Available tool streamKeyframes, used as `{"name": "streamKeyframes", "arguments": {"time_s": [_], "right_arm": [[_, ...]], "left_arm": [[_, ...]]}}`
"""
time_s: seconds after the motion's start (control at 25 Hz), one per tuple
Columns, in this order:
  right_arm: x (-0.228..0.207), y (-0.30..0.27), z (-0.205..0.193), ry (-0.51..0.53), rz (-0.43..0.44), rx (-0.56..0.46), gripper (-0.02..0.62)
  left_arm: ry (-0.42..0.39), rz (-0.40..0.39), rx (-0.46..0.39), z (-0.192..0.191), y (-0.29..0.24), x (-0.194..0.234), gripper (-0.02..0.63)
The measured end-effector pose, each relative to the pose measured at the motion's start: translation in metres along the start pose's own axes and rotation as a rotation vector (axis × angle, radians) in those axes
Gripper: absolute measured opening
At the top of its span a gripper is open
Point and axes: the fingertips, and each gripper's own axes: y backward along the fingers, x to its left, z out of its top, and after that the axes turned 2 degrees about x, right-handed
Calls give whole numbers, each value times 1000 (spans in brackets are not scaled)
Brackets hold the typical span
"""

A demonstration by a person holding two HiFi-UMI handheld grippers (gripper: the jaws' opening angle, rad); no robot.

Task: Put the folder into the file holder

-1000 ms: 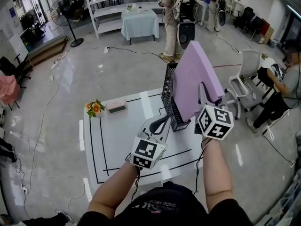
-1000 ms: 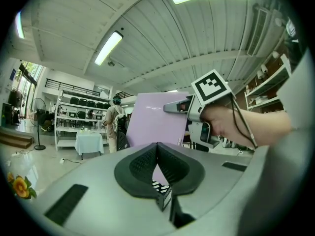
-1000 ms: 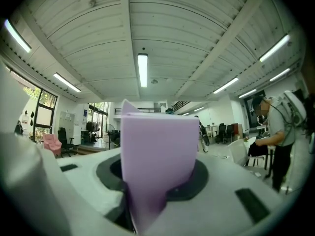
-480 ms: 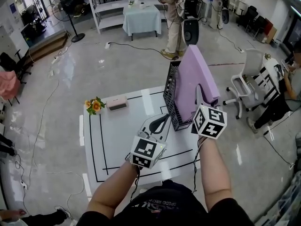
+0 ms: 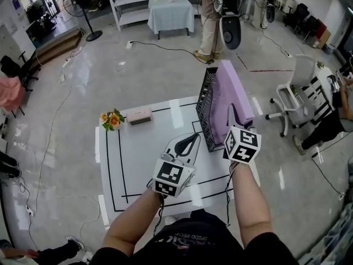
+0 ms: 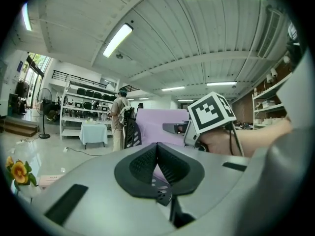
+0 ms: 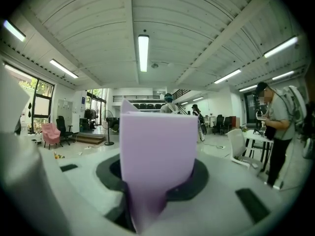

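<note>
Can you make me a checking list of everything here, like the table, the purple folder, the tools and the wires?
Surface: white table with black lines, on a shiny floor.
Job's things: purple folder tilted at the black mesh holder; fully in or not, can't tell.
Clutter: flowers and a pink box at the table's far left.
Tools: left tool shut, empty; right tool shut on the folder.
Cables: a cable runs across the floor left of the table.
Surroundings: fan, shelves, chair, people standing.
</note>
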Motion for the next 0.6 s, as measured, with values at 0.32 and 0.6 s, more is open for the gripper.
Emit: {"name": "streamKeyframes", "arguments": {"time_s": [0.32, 0.6], "right_arm": [[4, -6, -20, 0, -1, 27, 160], [4, -8, -29, 7, -6, 24, 166]], "left_arm": [[24, 7, 18, -8, -3, 7, 5], [30, 10, 20, -13, -7, 7, 5]]}}
